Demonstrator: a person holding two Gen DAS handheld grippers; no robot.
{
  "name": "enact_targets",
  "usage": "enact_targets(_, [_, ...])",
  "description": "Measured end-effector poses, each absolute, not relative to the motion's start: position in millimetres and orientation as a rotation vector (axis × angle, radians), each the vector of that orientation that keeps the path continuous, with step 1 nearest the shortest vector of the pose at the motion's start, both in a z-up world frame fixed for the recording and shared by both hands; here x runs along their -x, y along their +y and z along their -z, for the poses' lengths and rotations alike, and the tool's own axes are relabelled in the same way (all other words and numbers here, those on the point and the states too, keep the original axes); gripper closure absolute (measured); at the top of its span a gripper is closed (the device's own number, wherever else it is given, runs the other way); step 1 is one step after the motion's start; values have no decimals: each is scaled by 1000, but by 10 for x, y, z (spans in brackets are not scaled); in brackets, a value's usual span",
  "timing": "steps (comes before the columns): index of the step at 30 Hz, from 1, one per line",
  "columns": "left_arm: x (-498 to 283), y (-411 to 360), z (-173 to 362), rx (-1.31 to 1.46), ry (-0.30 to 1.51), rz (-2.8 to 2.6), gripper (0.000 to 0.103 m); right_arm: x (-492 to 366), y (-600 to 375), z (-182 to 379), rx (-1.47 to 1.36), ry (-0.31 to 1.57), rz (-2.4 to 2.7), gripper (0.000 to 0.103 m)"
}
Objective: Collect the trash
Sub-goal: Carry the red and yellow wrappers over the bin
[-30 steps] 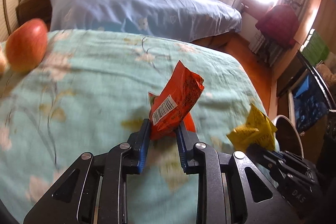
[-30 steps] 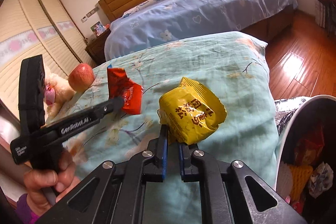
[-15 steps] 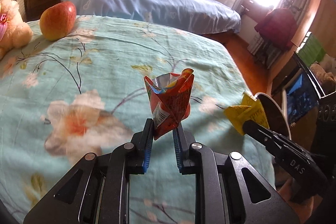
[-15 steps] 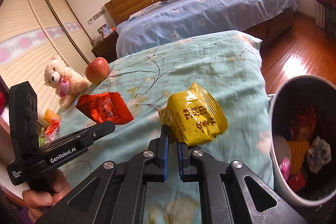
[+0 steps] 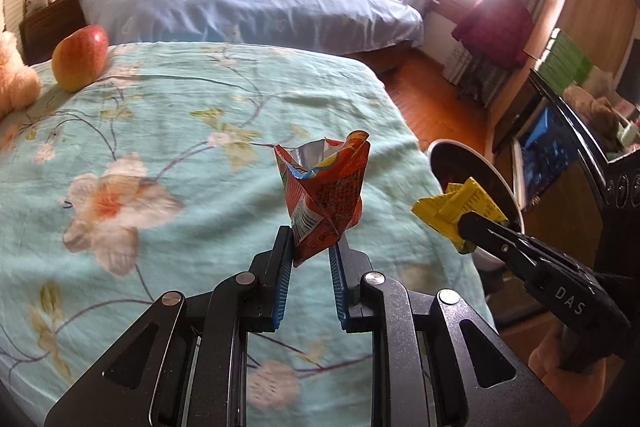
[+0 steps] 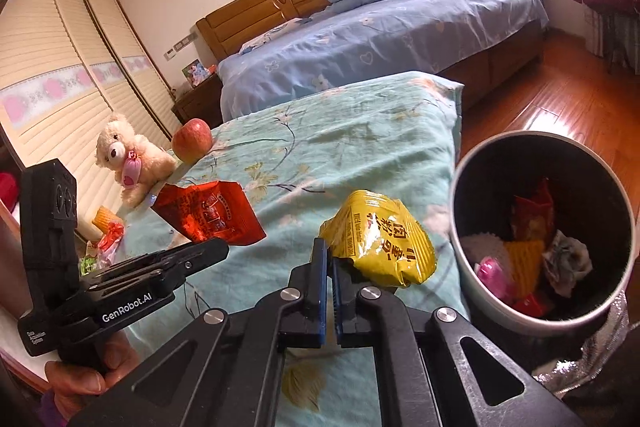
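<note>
My left gripper (image 5: 310,241) is shut on a torn red snack wrapper (image 5: 324,201) and holds it above the teal flowered bedspread (image 5: 180,147). The same wrapper (image 6: 210,213) shows in the right wrist view. My right gripper (image 6: 330,253) is shut on a yellow snack packet (image 6: 380,239), held just left of a round trash bin (image 6: 480,291) that holds several wrappers. In the left wrist view the yellow packet (image 5: 460,207) hangs in front of the bin's rim (image 5: 484,167).
A red apple (image 5: 80,57) and a teddy bear (image 6: 128,157) sit at the bedspread's far left. More wrappers (image 6: 106,231) lie by the left edge. A blue bed (image 5: 248,7) stands behind. Wood floor (image 6: 560,99) lies to the right.
Both grippers have moved right toward the bin with their wrappers. The bin's inside now shows more fully in the right wrist view.
</note>
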State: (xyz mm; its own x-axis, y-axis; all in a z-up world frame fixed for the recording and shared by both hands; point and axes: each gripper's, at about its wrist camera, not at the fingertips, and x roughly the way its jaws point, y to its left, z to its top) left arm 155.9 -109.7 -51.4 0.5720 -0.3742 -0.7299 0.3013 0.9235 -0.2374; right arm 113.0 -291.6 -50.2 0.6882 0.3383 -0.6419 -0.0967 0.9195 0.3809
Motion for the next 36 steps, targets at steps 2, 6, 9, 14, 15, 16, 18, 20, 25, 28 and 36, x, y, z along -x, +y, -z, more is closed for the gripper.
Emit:
enact_targets(2, [-1514,-1169,503,77,878,411,86,-1082,-2963,514,-334,779,-238,101])
enact_targets(6, [-1460,-1280,489,57,878,430,86,-996,-3104,522,-345,777,-210,101])
enact_targets(9, [-1433,-1362,490,43,881,440,86,-934,-3218,507,-351,770,-188,101])
enact_targets(14, [-1404,-1489,502,23,891,456,86,-863,-3370,490,-358,759,-157,101])
enact_targets(15, [-1397,-1525,501,17,892,463,86,-851,-3400,490,-360,758,-151,101])
enact_targets(16, [-1390,-1543,502,13,893,465,86,-841,-3434,491,-363,757,-145,101])
enact_targets(18, [-1379,-1608,503,4,896,477,86,-829,-3487,491,-367,755,-136,101])
enact_targets(20, [-1373,-1666,496,-4,896,487,86,-818,-3529,488,-369,754,-126,101])
enact_targets(25, [-1339,-1855,472,-36,889,519,86,-813,-3623,480,-370,752,-109,101])
enact_targets(28, [-1339,-1953,475,-48,890,533,86,-816,-3677,482,-371,750,-101,101])
enact_targets(36, [-1378,-2126,467,-78,888,554,86,-840,-3794,480,-372,747,-80,101])
